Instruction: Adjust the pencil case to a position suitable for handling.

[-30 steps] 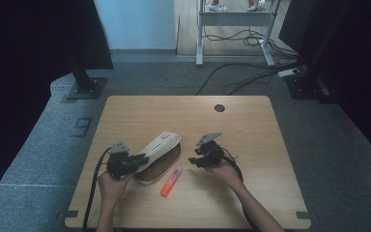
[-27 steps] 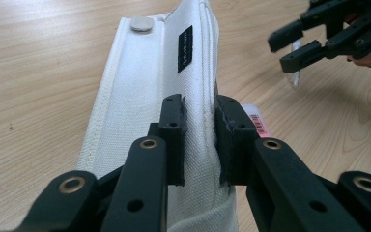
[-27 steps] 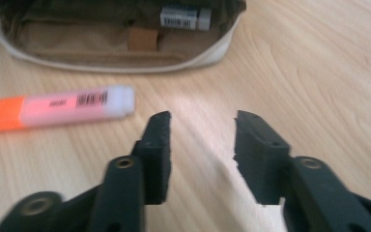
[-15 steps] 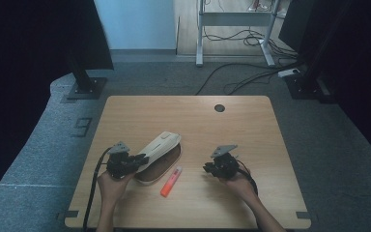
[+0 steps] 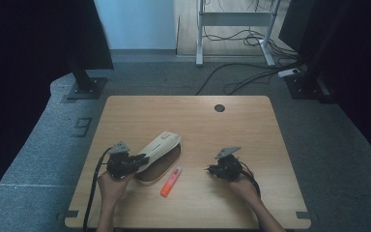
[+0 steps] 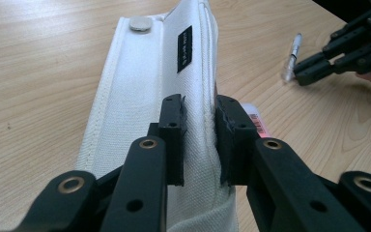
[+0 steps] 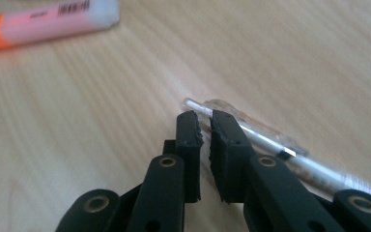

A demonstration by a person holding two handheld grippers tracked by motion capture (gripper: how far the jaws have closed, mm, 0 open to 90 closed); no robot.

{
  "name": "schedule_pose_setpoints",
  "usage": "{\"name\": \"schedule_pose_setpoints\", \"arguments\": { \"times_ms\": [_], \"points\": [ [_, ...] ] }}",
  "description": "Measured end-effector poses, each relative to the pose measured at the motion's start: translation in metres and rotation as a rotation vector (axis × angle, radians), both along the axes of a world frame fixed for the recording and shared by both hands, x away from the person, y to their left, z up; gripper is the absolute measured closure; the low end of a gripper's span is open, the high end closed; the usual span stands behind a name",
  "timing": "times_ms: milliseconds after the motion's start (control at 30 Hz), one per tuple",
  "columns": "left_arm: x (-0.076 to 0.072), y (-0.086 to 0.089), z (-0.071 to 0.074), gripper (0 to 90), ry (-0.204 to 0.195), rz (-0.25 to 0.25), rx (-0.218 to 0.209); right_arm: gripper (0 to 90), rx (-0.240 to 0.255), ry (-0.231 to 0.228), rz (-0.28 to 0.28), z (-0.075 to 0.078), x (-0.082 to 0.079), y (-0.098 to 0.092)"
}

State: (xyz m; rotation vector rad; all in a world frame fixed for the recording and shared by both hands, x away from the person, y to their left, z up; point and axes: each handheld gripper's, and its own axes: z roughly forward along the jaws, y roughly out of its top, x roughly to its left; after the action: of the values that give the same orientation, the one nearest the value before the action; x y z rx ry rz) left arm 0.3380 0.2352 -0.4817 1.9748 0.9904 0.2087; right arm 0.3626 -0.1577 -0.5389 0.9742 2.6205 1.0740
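A white canvas pencil case (image 6: pixel 174 72) is clamped by the left gripper (image 6: pixel 199 140); the right gripper (image 7: pixel 205 145), nearly closed, appears to pinch a clear plastic pen (image 7: pixel 251 133). Likely next: lifting it caseward.

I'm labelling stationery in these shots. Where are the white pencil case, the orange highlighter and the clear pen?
white pencil case (image 6: pixel 140 82), left gripper view, on its canvas side panel.
orange highlighter (image 5: pixel 171 175), high view, mid-barrel.
clear pen (image 7: pixel 265 137), right gripper view, on its transparent barrel beside the jaws.
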Motion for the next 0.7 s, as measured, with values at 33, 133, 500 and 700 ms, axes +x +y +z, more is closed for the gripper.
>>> {"name": "schedule_pose_setpoints", "arguments": {
  "times_ms": [33,133,500,700],
  "points": [
    [0.000,0.000,0.000,74.6,0.000,0.000,0.000,79.6,-0.002,-0.001,-0.001,0.000,0.003,0.002],
    [0.000,0.000,0.000,74.6,0.000,-0.001,0.000,79.0,-0.009,-0.013,-0.006,0.000,0.013,0.008],
    [0.000,0.000,0.000,74.6,0.002,-0.003,-0.002,76.7,-0.013,-0.010,-0.056,0.002,0.045,0.011],
    [0.001,0.000,0.000,74.5,0.002,-0.003,-0.002,66.7,-0.029,-0.041,-0.064,0.015,0.038,-0.004]
  ]
}}
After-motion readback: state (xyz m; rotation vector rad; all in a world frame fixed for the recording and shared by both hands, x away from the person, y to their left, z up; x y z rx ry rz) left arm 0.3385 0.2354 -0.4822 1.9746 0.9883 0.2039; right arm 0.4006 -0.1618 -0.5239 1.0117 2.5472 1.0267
